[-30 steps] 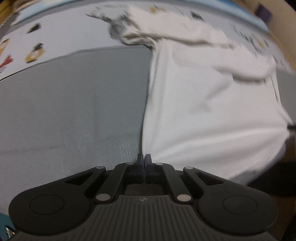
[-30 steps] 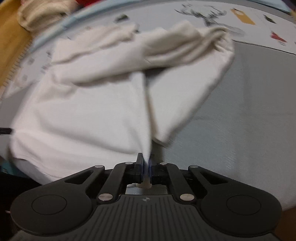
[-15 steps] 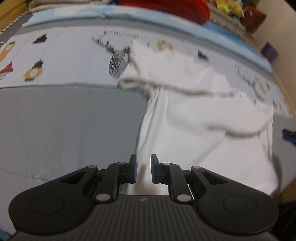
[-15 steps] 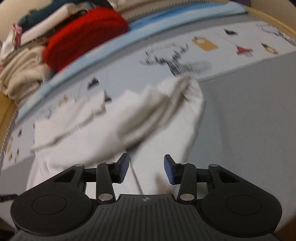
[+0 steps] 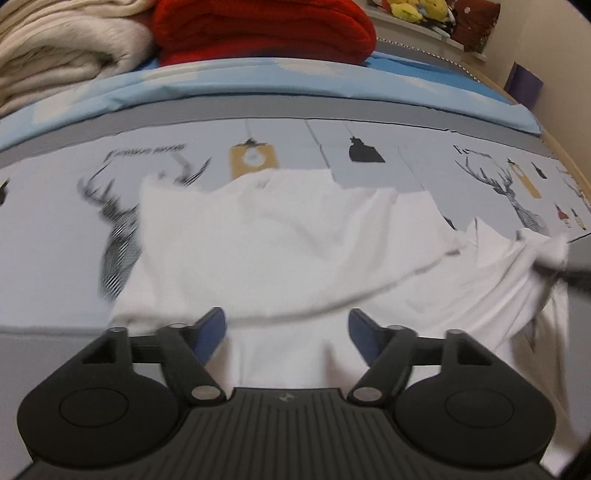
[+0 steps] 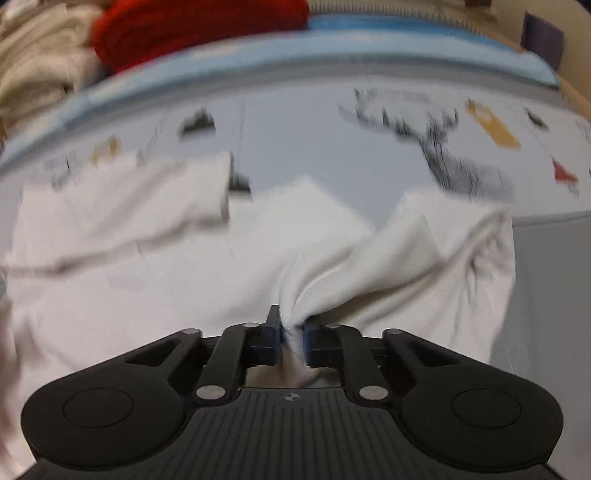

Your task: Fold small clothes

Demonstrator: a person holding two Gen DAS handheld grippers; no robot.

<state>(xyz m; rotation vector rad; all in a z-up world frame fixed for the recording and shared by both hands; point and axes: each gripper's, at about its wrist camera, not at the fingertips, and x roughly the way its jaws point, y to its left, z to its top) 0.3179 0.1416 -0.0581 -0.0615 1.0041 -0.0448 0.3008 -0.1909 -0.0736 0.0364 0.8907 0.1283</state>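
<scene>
Here we hold our left gripper (image 5: 287, 334) over the near edge of the white garment (image 5: 280, 254), its jaws having just swung wide apart, the blue pads (image 5: 210, 332) standing clear on either side with cloth lying loose between them and nothing pinched. Our right gripper (image 6: 291, 339) has just been closing, and its jaws now clamp a bunched fold of the same white garment (image 6: 184, 280), the fabric puckering into creases that run toward the pads. The garment lies rumpled on the printed bed cover (image 5: 295, 147), spread over the deer drawings and reaching onto the plain grey part near us. Beyond it, at the far side of the bed, a red knit bundle (image 5: 258, 29) sits beside folded cream blankets (image 5: 62, 48).
</scene>
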